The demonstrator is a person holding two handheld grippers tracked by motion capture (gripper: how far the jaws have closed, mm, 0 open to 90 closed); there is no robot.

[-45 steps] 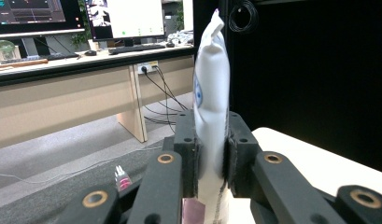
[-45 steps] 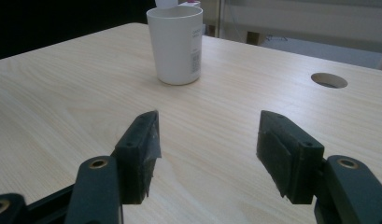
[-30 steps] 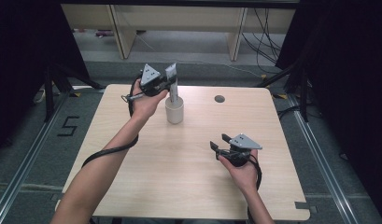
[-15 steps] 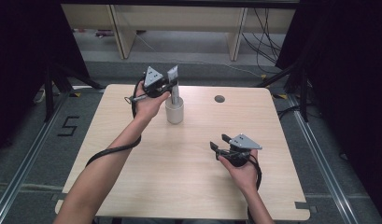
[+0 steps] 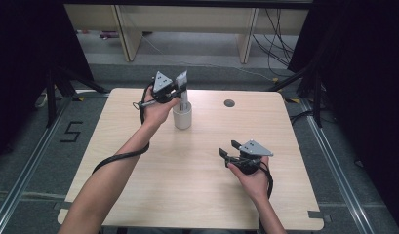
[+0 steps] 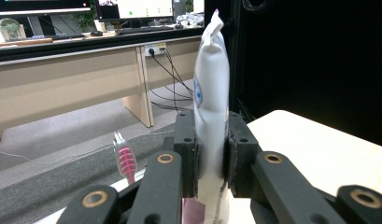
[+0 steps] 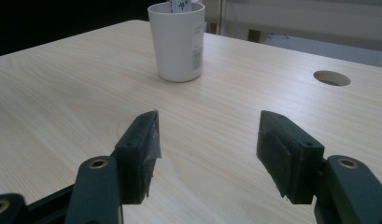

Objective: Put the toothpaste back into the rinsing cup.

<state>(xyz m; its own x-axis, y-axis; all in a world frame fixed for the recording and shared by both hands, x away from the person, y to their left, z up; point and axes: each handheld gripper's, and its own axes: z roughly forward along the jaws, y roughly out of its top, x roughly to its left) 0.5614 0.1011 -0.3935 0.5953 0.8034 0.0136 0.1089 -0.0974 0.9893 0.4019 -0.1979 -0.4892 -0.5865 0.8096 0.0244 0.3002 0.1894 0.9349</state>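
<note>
From the high view we look forward and down over the whole wooden table (image 5: 187, 185) from the person's side. From the left gripper view we sit close behind its jaws, facing level toward the desks beyond. From the right gripper view we look low across the tabletop. High and right gripper views share the white cup (image 5: 182, 116) (image 7: 177, 44) and round table hole (image 5: 229, 103) (image 7: 332, 78).

The counter (image 5: 138, 161) is pale wood with a fine lengthwise grain. The cup (image 7: 177, 42) on it is plain white, with a small grey printed code on its side. The tube (image 6: 211, 88) is white with a blue mark, and the toothbrush (image 6: 126, 160) has pink-striped bristles. Both tools' jaws are black
</note>
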